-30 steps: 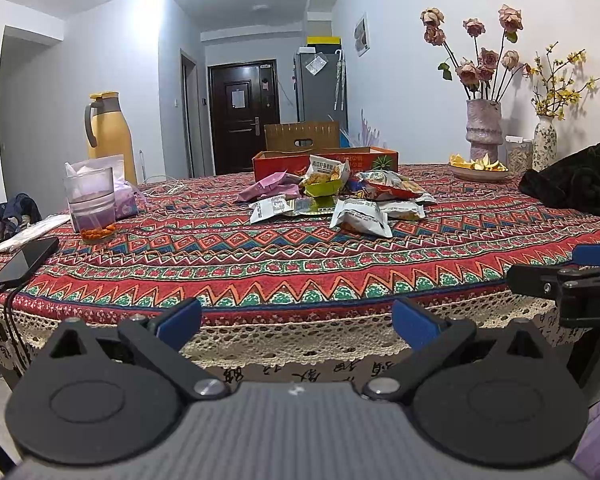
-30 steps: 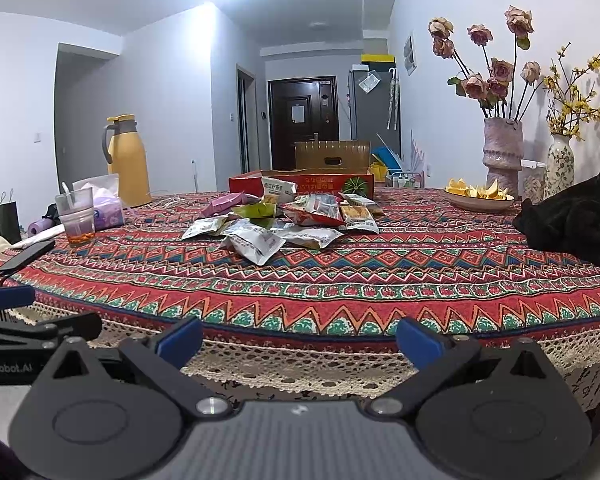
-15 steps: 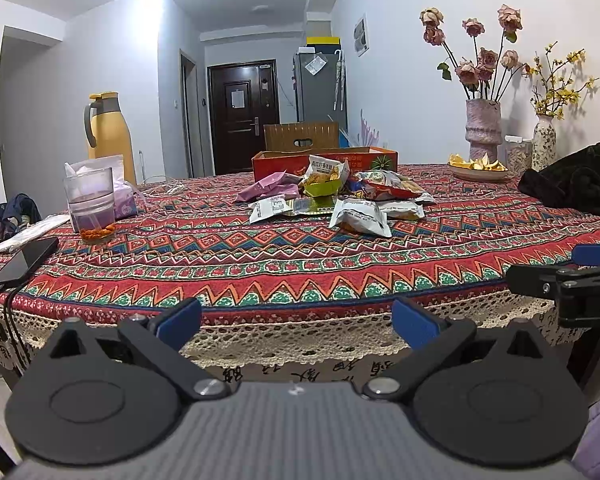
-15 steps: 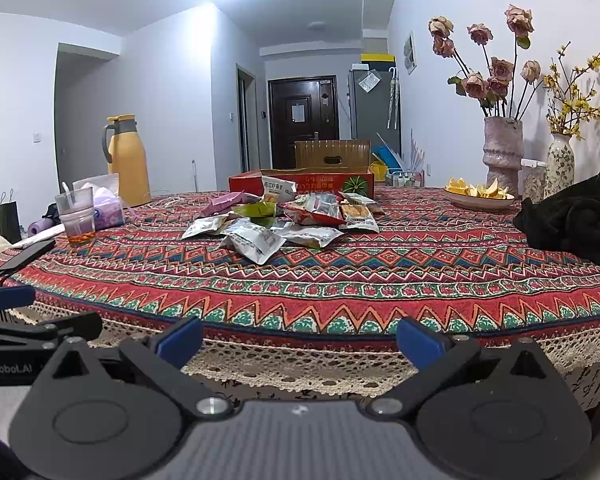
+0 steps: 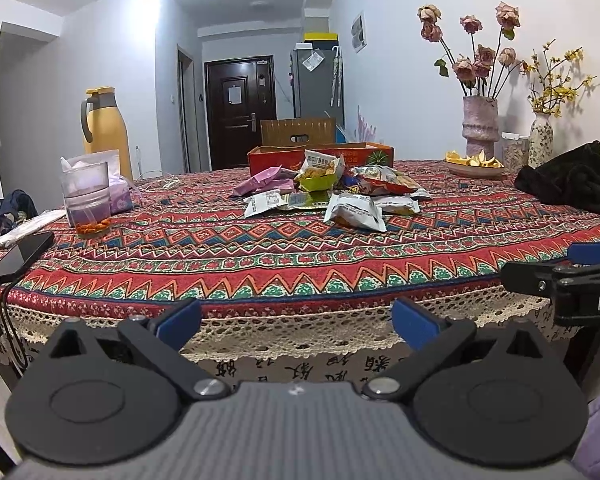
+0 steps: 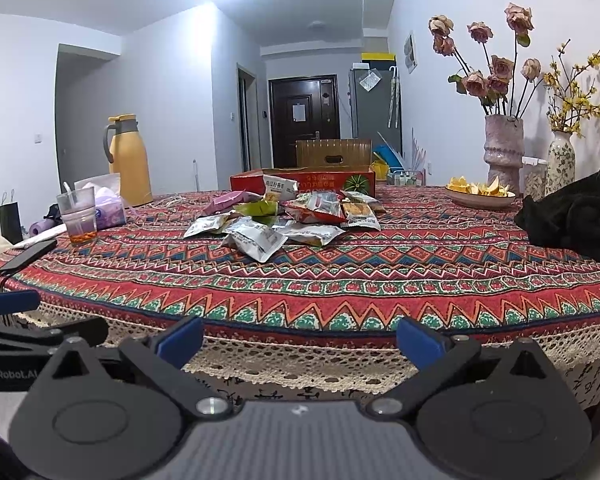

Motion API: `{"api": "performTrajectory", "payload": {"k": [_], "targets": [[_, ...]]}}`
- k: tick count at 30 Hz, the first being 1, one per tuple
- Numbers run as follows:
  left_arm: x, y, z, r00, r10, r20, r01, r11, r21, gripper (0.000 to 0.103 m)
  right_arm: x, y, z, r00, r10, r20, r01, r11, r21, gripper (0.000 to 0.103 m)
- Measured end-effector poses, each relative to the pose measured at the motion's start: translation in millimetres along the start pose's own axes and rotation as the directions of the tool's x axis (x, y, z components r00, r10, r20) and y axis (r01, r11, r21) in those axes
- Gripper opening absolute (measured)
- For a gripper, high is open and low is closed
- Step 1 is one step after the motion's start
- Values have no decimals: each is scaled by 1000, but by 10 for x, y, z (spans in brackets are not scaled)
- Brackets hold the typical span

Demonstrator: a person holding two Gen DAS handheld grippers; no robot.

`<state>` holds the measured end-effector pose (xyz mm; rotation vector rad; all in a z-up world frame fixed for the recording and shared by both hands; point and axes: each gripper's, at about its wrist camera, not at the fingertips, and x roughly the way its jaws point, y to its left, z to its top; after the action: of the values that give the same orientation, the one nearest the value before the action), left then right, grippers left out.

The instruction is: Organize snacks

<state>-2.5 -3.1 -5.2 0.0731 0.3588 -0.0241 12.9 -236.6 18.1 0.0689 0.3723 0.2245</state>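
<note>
A pile of snack packets (image 5: 332, 192) lies in the middle of the patterned tablecloth (image 5: 260, 256), also in the right wrist view (image 6: 284, 220). A silver packet (image 5: 356, 212) lies nearest to me. A low red cardboard box (image 5: 320, 156) stands just behind the pile, also in the right wrist view (image 6: 304, 180). My left gripper (image 5: 296, 320) is open and empty, below and short of the table's front edge. My right gripper (image 6: 300, 338) is open and empty at the same height, beside the left one.
A glass cup (image 5: 86, 204), a purple tissue pack (image 5: 116, 196), a phone (image 5: 20, 256) and a yellow jug (image 5: 106, 132) stand at the left. A black cloth (image 5: 568, 180), a fruit plate (image 5: 474, 164) and two flower vases (image 5: 480, 128) stand at the right.
</note>
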Motion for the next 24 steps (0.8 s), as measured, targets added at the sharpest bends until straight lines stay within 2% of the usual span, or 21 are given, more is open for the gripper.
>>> {"api": "performTrajectory", "payload": {"k": [14,24], "targets": [[56,51,-6,1000,-7,-17,6,1000,-17,103,14,-1,31,1000,-2,13,2,1000,-22,103],[266,130,182,999,49,12,-49,999,-16,103,181,-71,166,999,12,30,-11,1000,-6,103]]}}
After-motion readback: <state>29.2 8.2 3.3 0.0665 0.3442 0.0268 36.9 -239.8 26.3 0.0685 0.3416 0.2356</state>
